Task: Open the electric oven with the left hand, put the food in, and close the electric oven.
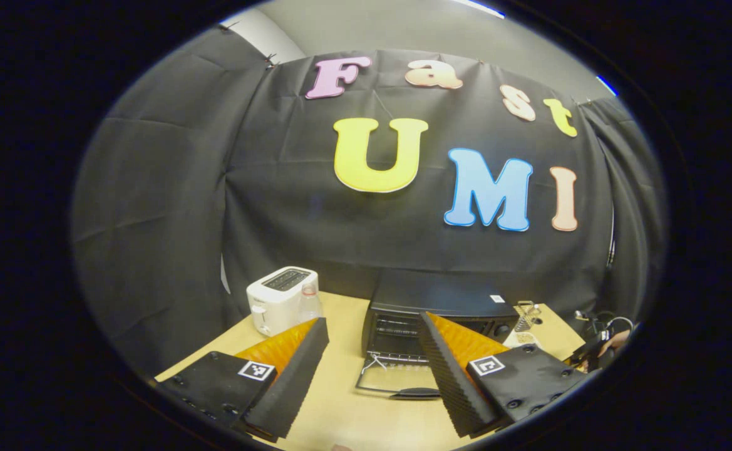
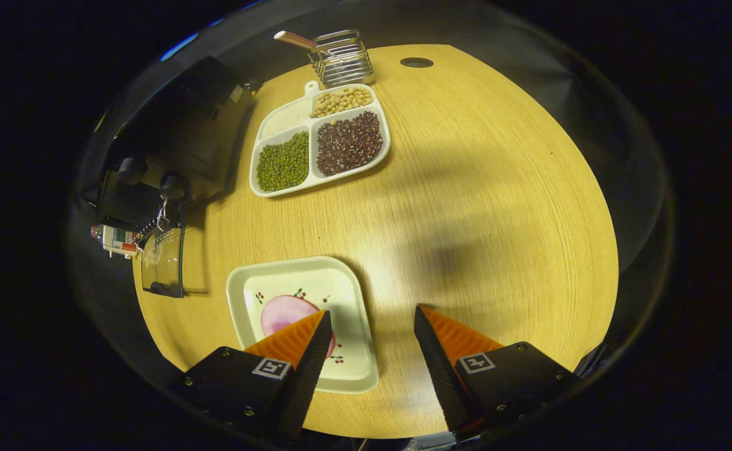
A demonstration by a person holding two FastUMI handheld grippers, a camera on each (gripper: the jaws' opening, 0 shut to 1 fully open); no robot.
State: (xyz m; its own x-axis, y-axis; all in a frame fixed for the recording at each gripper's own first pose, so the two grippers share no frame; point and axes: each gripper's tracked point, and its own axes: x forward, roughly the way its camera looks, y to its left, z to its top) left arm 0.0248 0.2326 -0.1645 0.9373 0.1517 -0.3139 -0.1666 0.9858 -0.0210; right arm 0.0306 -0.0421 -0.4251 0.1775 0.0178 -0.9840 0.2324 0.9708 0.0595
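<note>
In the left gripper view the black electric oven stands on the wooden table with its glass door folded down flat toward me. My left gripper hangs open above the table, in front of that door, holding nothing. In the right gripper view a pink round slice of food lies on a square white plate. My right gripper is open just above the plate's right side, its left finger over the food. The oven with its open door sits far left.
A white toaster and a small clear bottle stand left of the oven. A divided white tray of beans and a wire rack sit at the table's far side. A hand with the other gripper shows at the right.
</note>
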